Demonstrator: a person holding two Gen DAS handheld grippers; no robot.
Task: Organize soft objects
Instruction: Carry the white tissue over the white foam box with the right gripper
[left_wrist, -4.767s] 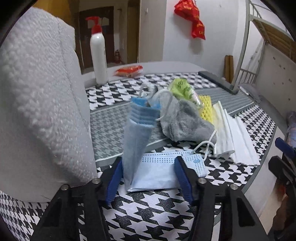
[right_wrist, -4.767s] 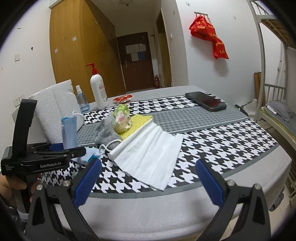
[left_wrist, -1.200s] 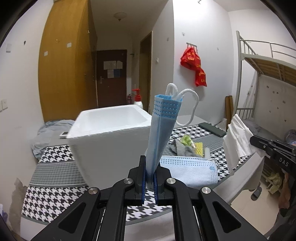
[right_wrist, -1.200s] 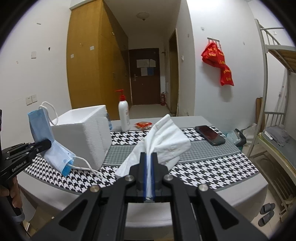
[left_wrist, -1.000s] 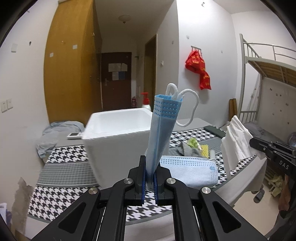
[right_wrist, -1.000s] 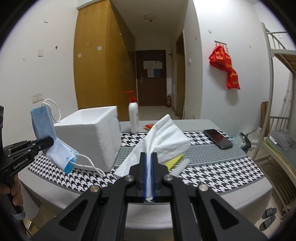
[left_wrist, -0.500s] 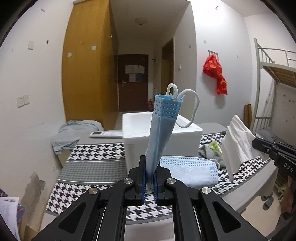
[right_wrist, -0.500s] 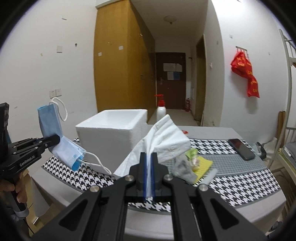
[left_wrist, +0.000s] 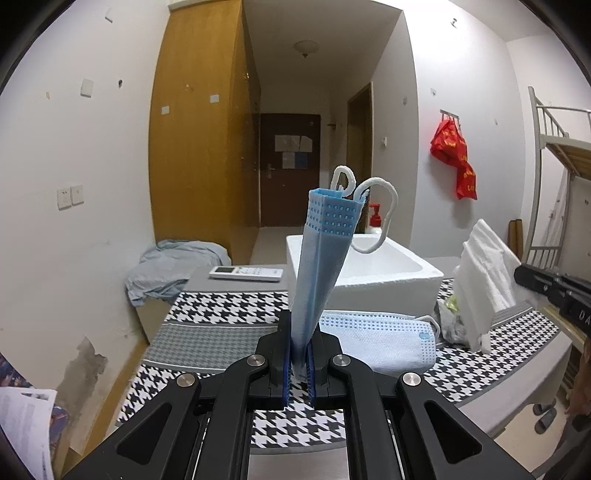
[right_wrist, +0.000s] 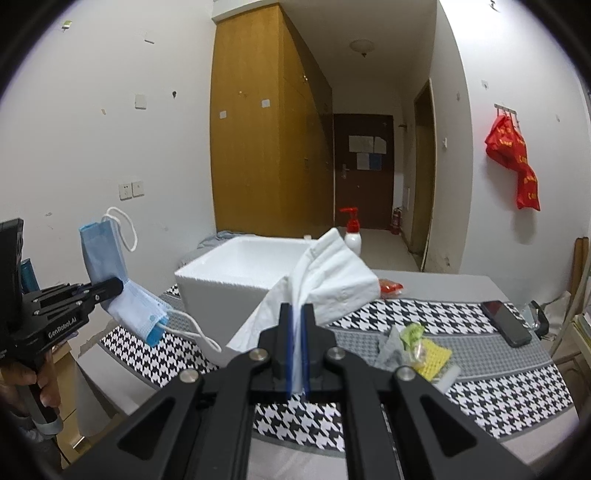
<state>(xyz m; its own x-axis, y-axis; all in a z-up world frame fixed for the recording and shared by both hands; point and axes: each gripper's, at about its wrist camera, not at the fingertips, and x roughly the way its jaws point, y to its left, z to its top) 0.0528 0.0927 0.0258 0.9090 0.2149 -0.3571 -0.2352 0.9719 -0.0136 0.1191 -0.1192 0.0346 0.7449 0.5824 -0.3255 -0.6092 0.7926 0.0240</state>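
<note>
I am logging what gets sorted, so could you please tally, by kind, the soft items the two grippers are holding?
Blue face masks, in the left gripper: 2
White tissue bundle, in the right gripper: 1
Total: 3

"GenRobot.AI" printed in white on left gripper body. Right gripper body shows "DA…", rest cut off, prob. more letters. Door papers unreadable.
</note>
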